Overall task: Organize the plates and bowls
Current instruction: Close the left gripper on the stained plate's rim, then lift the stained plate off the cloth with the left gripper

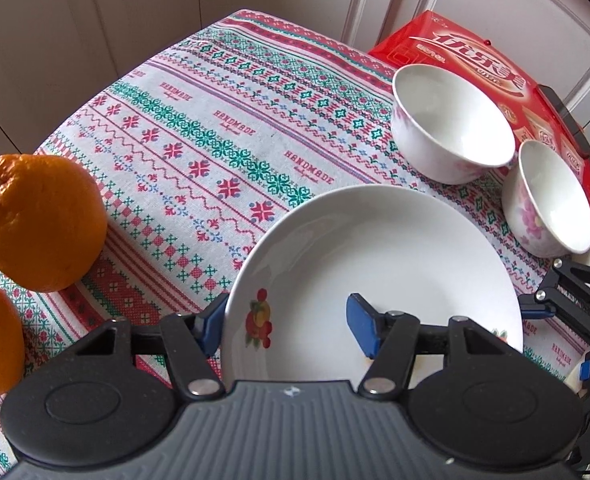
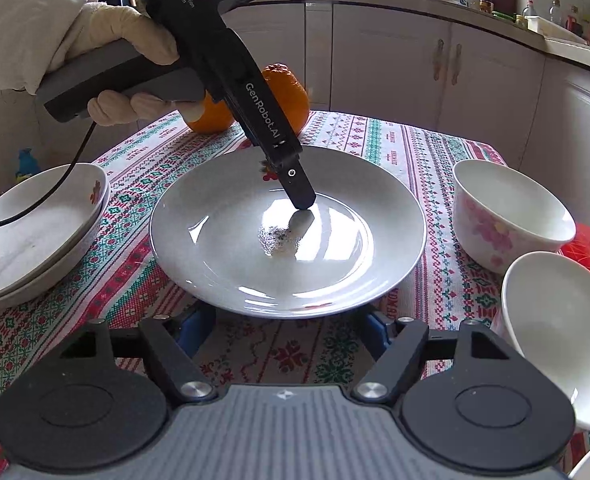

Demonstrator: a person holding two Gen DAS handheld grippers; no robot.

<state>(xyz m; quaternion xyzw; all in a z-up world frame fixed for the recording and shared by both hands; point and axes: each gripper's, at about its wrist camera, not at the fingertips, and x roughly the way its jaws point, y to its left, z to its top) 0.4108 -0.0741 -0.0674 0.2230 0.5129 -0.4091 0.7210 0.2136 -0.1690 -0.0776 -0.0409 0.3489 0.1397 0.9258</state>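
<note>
- Left gripper has its blue pads on both sides of the white plate's near rim, one outside, one inside, pinching it.
- Right gripper stands half open under the plate's other edge, holding nothing.
- Plate lies flat mid-table, bowls close beside, oranges near, bare tablecloth beyond.

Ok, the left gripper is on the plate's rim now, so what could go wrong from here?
1. The left gripper seems to pinch the glossy plate at one rim only; lifted, it could tilt or slip.
2. The white bowl sits right beside the open right gripper; a sideways move could knock it.
</note>
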